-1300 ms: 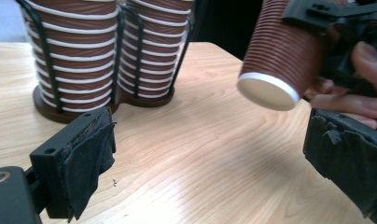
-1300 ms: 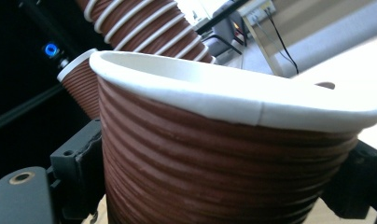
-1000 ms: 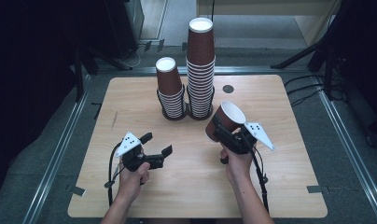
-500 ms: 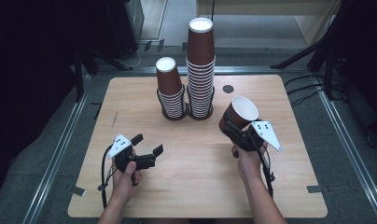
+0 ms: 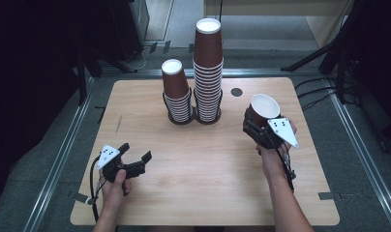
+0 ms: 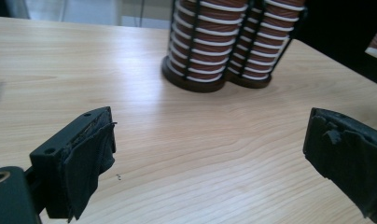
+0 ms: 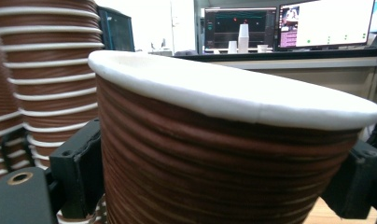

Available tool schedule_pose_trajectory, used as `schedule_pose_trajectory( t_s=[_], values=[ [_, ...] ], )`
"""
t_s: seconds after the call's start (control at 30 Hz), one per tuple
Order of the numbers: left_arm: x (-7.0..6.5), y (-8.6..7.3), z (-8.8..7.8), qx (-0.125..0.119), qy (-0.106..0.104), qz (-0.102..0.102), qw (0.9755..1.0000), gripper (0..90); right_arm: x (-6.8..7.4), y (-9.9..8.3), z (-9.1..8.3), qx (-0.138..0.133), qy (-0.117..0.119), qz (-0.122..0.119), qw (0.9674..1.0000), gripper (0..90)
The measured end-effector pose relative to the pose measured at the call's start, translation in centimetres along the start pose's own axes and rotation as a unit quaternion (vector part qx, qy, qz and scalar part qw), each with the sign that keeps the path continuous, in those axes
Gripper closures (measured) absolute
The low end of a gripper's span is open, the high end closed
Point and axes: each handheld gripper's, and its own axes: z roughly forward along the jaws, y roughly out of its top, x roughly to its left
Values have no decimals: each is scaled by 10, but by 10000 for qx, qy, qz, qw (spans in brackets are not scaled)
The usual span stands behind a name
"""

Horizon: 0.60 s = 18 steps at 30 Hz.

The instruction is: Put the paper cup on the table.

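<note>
One cup [image 5: 262,110] is clamped in the right gripper [image 5: 261,129], mouth up, axis tipped slightly toward 11 o'clock, at table right. Both stacks, short [image 5: 177,96] and tall [image 5: 208,70], stand in a black holder [image 5: 193,117] at 10 o'clock from it, apart. Left gripper [image 5: 135,166] sits jaws wide, empty, near the front-left; stacks at its 1 o'clock. Bare wooden table [image 5: 208,183], dark surroundings.
</note>
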Motion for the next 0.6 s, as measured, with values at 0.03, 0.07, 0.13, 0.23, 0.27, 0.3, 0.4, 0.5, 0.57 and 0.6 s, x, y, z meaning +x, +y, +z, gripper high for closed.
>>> schedule_pose_trajectory(
  t_s=[0.03, 0.07, 0.13, 0.23, 0.27, 0.3, 0.4, 0.5, 0.57, 0.6],
  values=[
    [2, -1, -2, 9, 36, 17, 10000, 24, -2, 0, 1, 8, -12, -11, 10000, 115],
    [4, -2, -3, 30, 76, 34, 10000, 24, -3, -1, 3, 22, -37, -11, 10000, 115],
    [9, -5, -5, 46, 150, 31, 9999, 24, -7, -3, 7, 27, -71, -27, 10000, 115],
    [13, -10, -8, 76, 288, 11, 9996, 24, -9, -5, 10, 109, -68, -50, 9999, 115],
    [15, -12, -10, 93, 330, 15, 9994, 24, -10, -6, 12, 146, -97, -76, 9998, 115],
    [17, -13, -11, 114, 362, 6, 9993, 24, -10, -7, 13, 173, -121, -102, 9997, 115],
    [24, -16, -15, 171, 448, 4, 9988, 23, -14, -10, 16, 219, -202, -81, 9995, 114],
    [32, -20, -18, 239, 561, -17, 9981, 24, -17, -14, 19, 276, -298, -115, 9991, 113],
    [36, -23, -19, 287, 689, 71, 9972, 23, -19, -16, 22, 322, -332, -75, 9989, 109],
    [38, -25, -19, 325, 741, 104, 9967, 23, -20, -17, 23, 348, -355, 1, 9988, 110]
  ],
)
